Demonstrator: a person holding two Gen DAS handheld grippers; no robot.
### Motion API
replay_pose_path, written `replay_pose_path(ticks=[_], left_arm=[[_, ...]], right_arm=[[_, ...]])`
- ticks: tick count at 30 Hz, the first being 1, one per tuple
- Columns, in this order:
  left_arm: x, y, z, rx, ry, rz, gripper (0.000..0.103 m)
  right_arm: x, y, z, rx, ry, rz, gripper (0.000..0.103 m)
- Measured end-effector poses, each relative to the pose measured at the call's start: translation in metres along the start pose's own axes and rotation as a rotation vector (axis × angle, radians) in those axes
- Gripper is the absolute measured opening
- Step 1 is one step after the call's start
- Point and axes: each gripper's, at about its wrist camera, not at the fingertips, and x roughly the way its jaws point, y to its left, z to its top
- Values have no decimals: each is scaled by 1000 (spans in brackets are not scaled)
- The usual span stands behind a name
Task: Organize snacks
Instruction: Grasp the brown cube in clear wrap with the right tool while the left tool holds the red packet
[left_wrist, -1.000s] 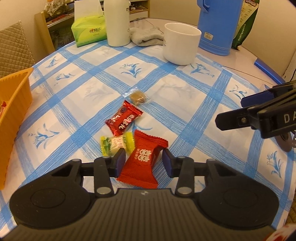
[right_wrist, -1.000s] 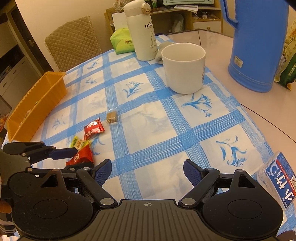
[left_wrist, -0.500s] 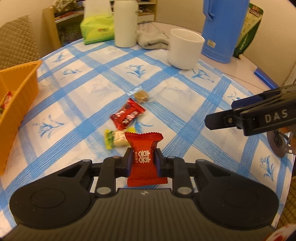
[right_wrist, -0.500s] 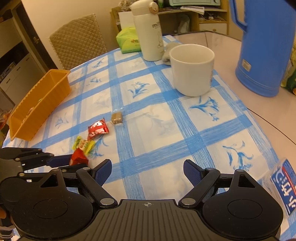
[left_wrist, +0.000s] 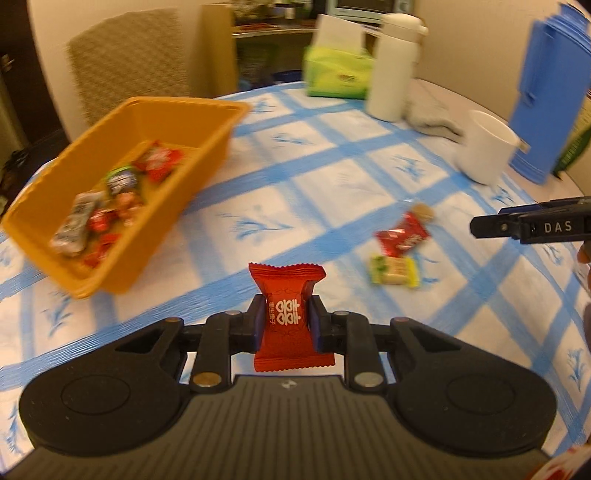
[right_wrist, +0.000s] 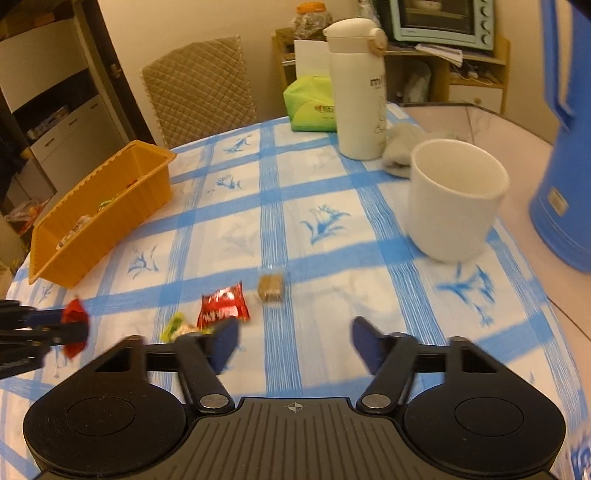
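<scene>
My left gripper (left_wrist: 286, 325) is shut on a red candy packet (left_wrist: 287, 314) with white characters and holds it above the tablecloth, right of the orange basket (left_wrist: 207, 147), which holds several wrapped snacks. On the cloth lie a red wrapped candy (left_wrist: 402, 236), a yellow-green candy (left_wrist: 393, 271) and a small brown candy (left_wrist: 423, 212). My right gripper (right_wrist: 291, 338) is open and empty, just near of the red candy (right_wrist: 221, 308), the yellow-green candy (right_wrist: 177, 326) and the brown candy (right_wrist: 271, 288). The left gripper with its red packet (right_wrist: 74, 325) shows at the right wrist view's left edge.
A white mug (right_wrist: 456, 206), a blue jug (right_wrist: 569, 140), a white flask (right_wrist: 358, 88), a grey cloth (right_wrist: 400, 147) and a green tissue pack (right_wrist: 310, 107) stand at the back and right. The orange basket (right_wrist: 110, 206) is at the left. A chair (right_wrist: 199, 85) stands behind the table.
My left gripper closed on the red packet, lifted it and swung left towards the orange basket. My right gripper moved forward towards the loose candies, still open.
</scene>
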Motion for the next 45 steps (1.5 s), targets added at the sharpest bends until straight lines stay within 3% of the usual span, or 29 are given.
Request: replay_pose_path(ticks=[4, 16, 26, 30, 45], left_arm=[[-4, 15, -4, -37, 2, 27, 22], [-8, 30, -15, -86, 18, 43, 22], [-10, 34, -20, -100, 22, 47, 22], [-12, 37, -22, -105, 22, 51, 22], [-32, 43, -29, -129, -4, 69, 22]], right_arm=[[16, 4, 10, -25, -4, 9, 48], [56, 18, 24, -96, 27, -1, 31], [72, 29, 20, -160, 46, -30, 29], [74, 33, 20, -191, 46, -43, 22], [63, 37, 24, -206, 39, -31, 21]])
